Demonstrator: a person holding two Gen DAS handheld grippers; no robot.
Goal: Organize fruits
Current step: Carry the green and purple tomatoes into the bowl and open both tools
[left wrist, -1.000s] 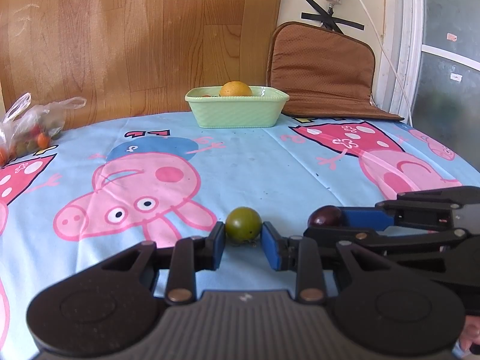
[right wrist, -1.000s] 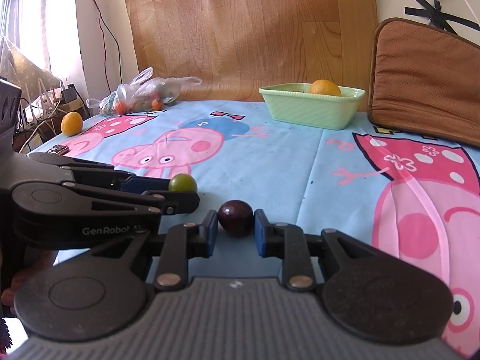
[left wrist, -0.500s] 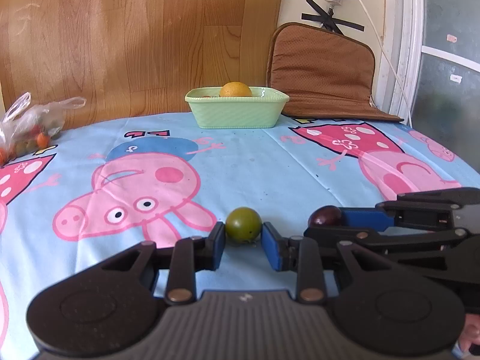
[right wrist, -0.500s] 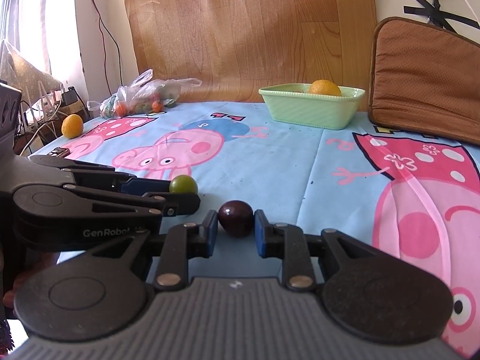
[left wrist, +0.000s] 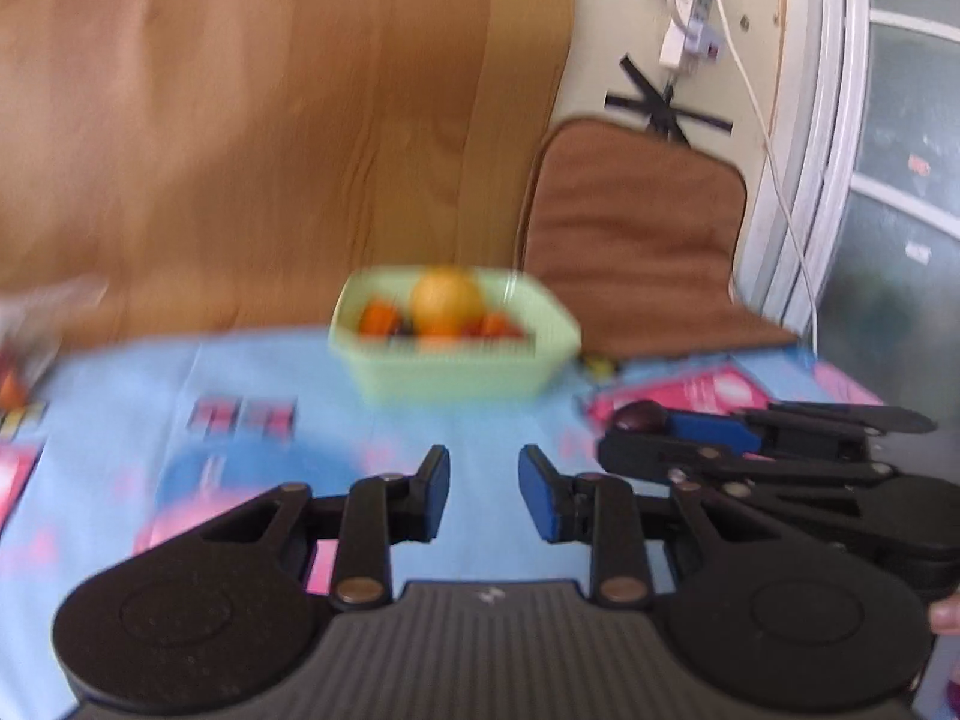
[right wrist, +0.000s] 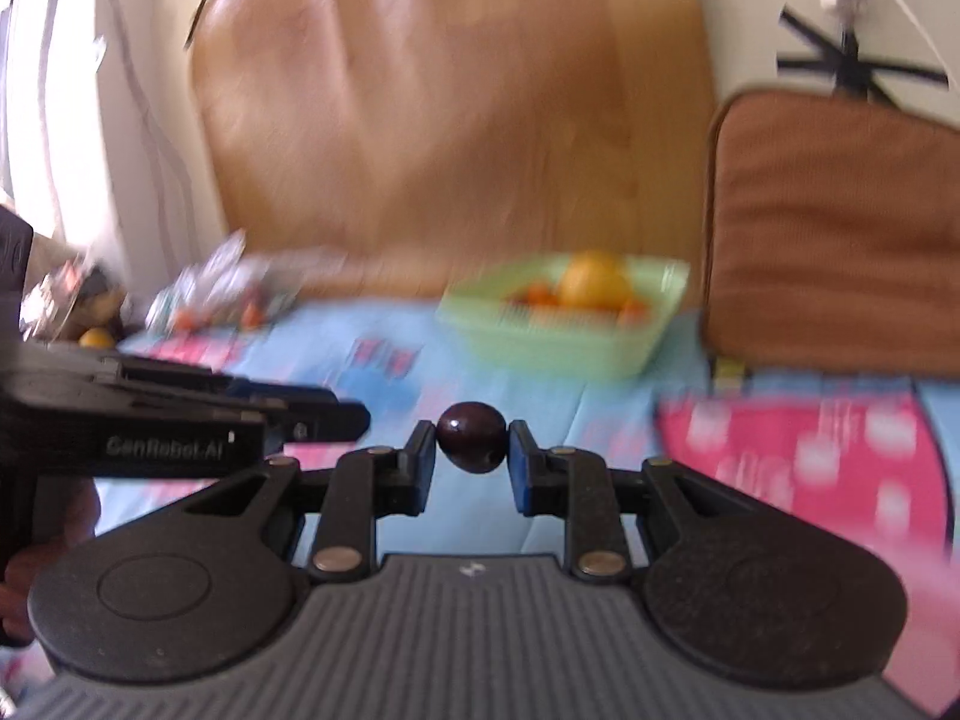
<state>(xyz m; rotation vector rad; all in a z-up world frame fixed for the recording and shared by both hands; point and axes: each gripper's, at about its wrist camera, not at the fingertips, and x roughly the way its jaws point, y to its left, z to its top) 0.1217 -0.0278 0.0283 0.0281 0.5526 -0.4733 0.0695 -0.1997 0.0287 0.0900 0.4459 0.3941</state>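
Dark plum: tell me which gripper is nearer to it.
Right. The right gripper has its jaws clamped on the dark plum; the left gripper is beside it, jaws open and holding nothing.

Glossy dark fruit [right wrist: 471, 437]; matt ribbed right tongs [right wrist: 470, 463].

Wood-grain panel [left wrist: 288, 120] leans on the cream wall [left wrist: 624, 18] at the far side. Brown cushion [left wrist: 636, 252] stands right of it. Power strip [left wrist: 690, 30] with white cable, black tape crosses on the wall. Window frame [left wrist: 840, 138] far right. Surface cloth [left wrist: 150, 372] is blue-pink cartoon print; daylight from left.
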